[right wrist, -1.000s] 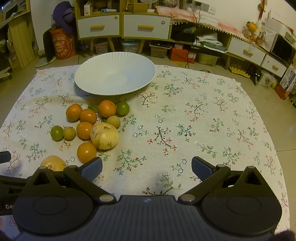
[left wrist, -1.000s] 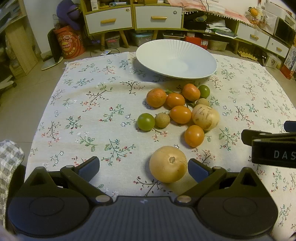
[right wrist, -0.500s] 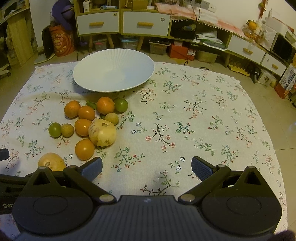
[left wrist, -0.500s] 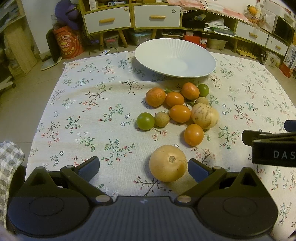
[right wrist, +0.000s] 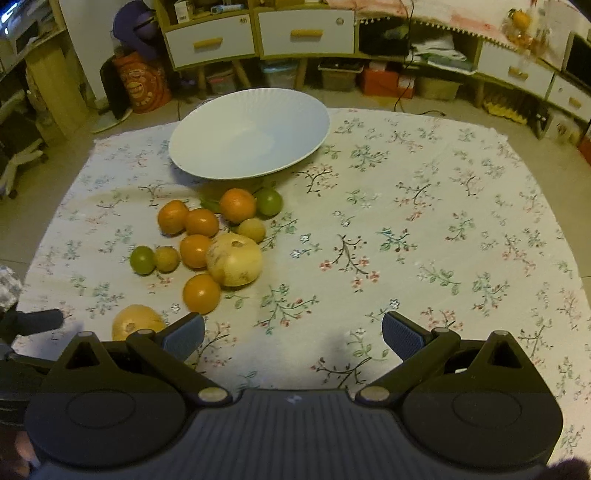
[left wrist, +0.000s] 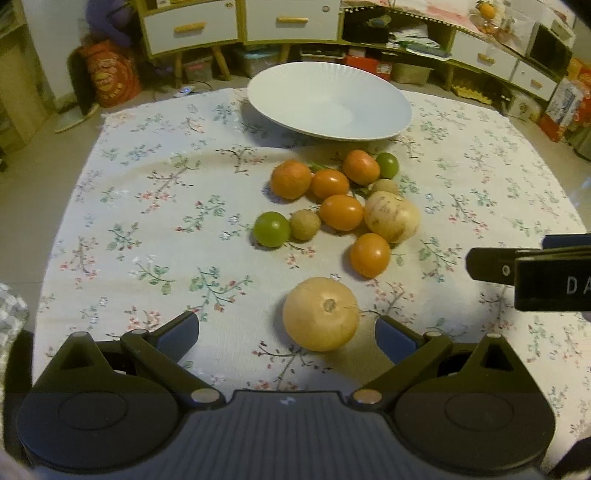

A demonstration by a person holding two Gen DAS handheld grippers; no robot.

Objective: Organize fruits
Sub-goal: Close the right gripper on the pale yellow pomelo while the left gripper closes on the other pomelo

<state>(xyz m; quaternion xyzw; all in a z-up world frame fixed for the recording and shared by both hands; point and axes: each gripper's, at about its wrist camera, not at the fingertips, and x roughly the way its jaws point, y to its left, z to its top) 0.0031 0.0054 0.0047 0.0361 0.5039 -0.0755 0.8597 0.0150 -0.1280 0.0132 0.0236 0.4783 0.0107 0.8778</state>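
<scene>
Both tools, left & right, wide open, empty; nearest melon firm, round, prob. slippery — grip across widest part.

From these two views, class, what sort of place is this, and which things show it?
Most likely a lived-in home room: a floral tablecloth with a white plate and loose fruit, a low drawer cabinet behind, and storage boxes cluttered on the floor beneath.

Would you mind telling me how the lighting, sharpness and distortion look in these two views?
Left wrist view: warm, dim light, soft motion blur over the orange fruits, a shadow below the white plate, and fisheye bending of the tablecloth edges. Right wrist view: the same yellowish cast, smeared shelving at top right, the cloth's corners bowed.
</scene>
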